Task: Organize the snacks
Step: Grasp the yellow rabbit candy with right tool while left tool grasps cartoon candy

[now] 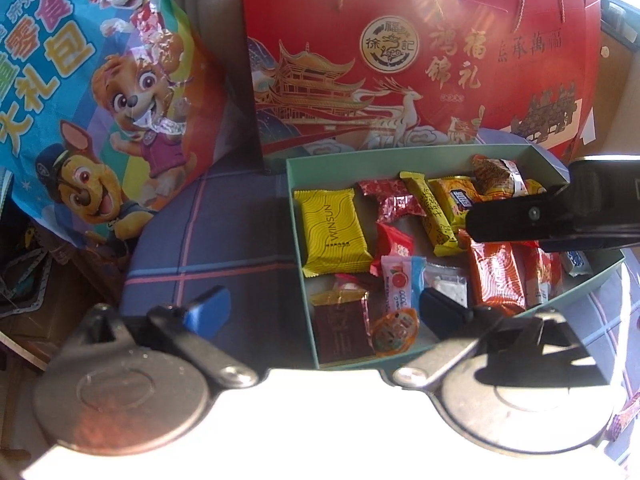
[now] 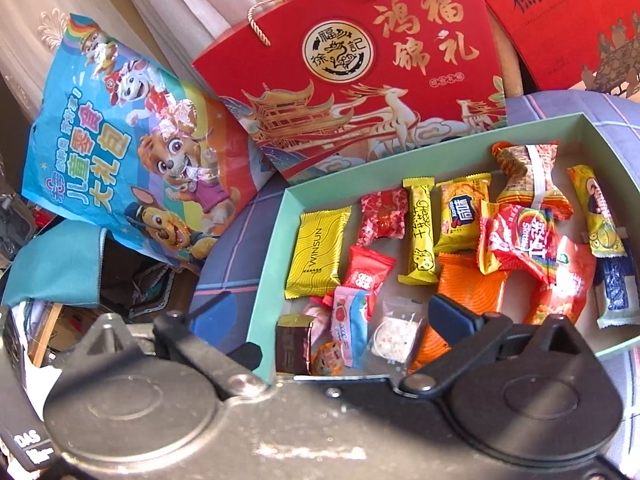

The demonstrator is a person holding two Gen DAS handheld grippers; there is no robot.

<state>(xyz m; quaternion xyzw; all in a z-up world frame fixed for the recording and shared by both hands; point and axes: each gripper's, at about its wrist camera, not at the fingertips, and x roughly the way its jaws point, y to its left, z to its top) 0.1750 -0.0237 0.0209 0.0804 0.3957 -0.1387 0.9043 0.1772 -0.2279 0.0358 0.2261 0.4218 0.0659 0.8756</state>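
Both my claws gaping wide, nothing between: left claw [image 1: 322, 312], right claw [image 2: 320, 316]. Hovering over green box [image 2: 268, 280]; advising single-packet picks, lower centre of frame first.

Left wrist view close above green snack box [image 1: 576, 292], angled downward, right wrist view likewise from nearer its left, both sharing box [image 2: 268, 280], red gift bag [image 1: 360, 80]
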